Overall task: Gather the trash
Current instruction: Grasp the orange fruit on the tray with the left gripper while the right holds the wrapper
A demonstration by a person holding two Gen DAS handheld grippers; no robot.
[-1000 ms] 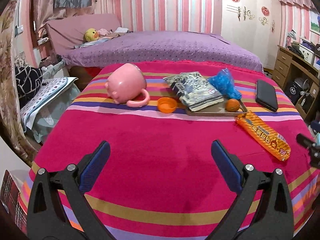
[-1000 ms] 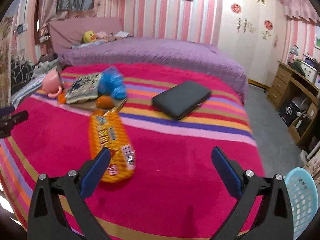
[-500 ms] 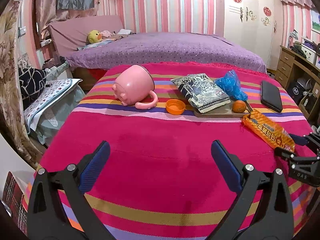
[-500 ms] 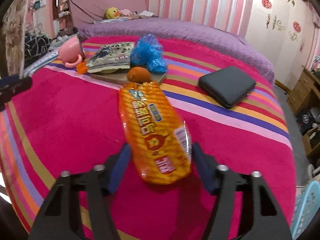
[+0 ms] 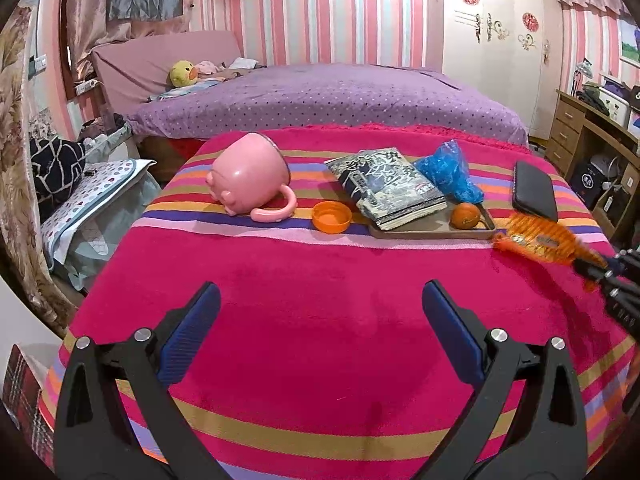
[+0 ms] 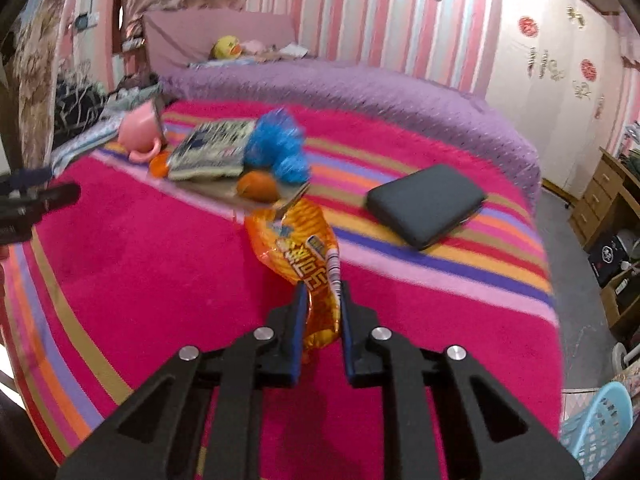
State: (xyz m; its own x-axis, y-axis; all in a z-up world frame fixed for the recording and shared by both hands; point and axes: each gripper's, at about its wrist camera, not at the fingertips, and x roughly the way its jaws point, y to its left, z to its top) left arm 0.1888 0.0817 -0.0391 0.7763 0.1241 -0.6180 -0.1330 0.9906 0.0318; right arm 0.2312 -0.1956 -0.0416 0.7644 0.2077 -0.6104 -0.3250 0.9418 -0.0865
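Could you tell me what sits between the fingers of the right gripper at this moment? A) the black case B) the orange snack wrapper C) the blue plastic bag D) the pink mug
B: in the right wrist view the right gripper is closing its fingers on the near end of the orange snack wrapper.

The striped blanket (image 5: 320, 300) on the bed is matt, fuzzy cloth. The orange snack wrapper (image 6: 308, 256) is glossy, crinkled plastic film. The pink mug (image 5: 250, 176) and the orange lid (image 5: 331, 217) look like smooth plastic. The blue bag (image 5: 450, 170) is thin, crumpled plastic. The book (image 5: 386, 188) has a paper cover with a slight sheen. The black case (image 6: 426, 204) is matt. The basket (image 6: 596, 428) is pale blue latticed plastic.
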